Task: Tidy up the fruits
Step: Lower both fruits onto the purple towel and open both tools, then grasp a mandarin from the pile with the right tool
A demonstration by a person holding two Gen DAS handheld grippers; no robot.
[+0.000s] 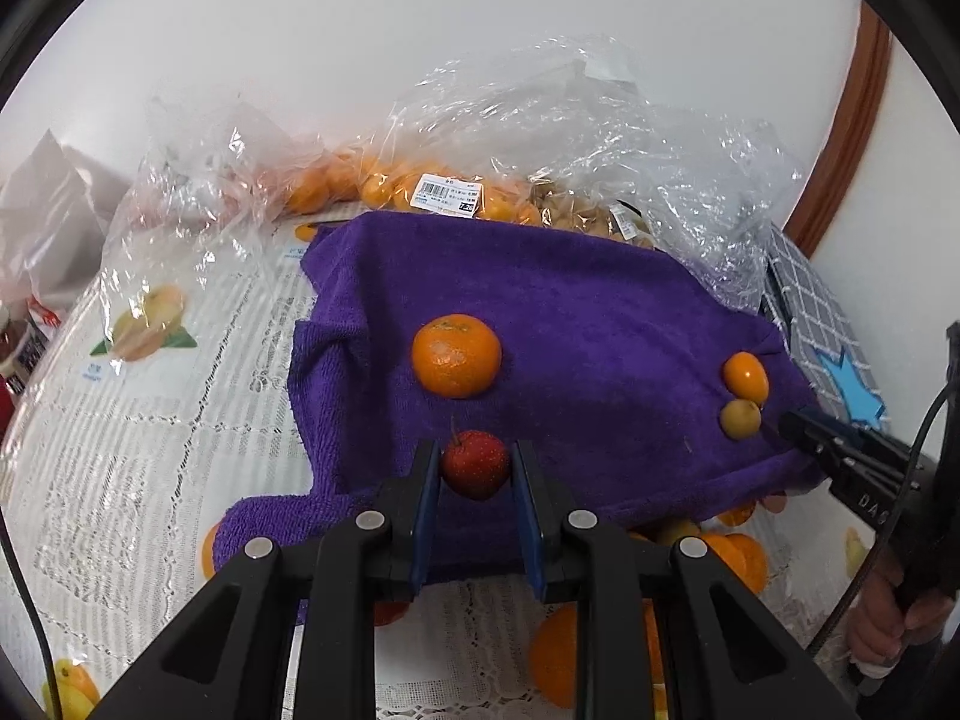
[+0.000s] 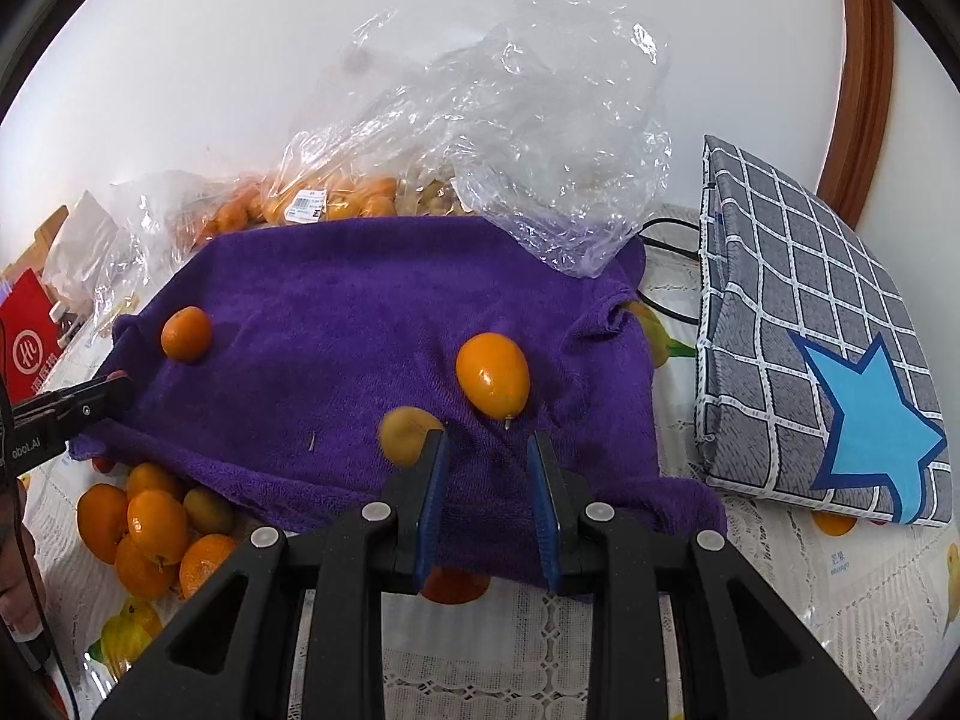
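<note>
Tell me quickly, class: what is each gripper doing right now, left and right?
Left gripper: closed on the small red fruit, over the purple towel.
Right gripper: shut, holding nothing; the yellow-green fruit sits just beside its left finger.

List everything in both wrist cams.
towel: 1, purple, spread on table
mandarin: 1, orange, on towel, left
kumquat: 1, orange, on towel, right
small round fruit: 1, yellow-green, beside kumquat
red fruit: 1, red, between left gripper's pads
loose fruit: several, orange and yellow-green, tablecloth by towel's near edge
plastic bags: several, clear, behind towel, orange fruit inside
checked bag: 1, grey, blue star, right of towel
left gripper: 1, black, shut on red fruit
right gripper: 1, black, shut, empty, above towel
</note>
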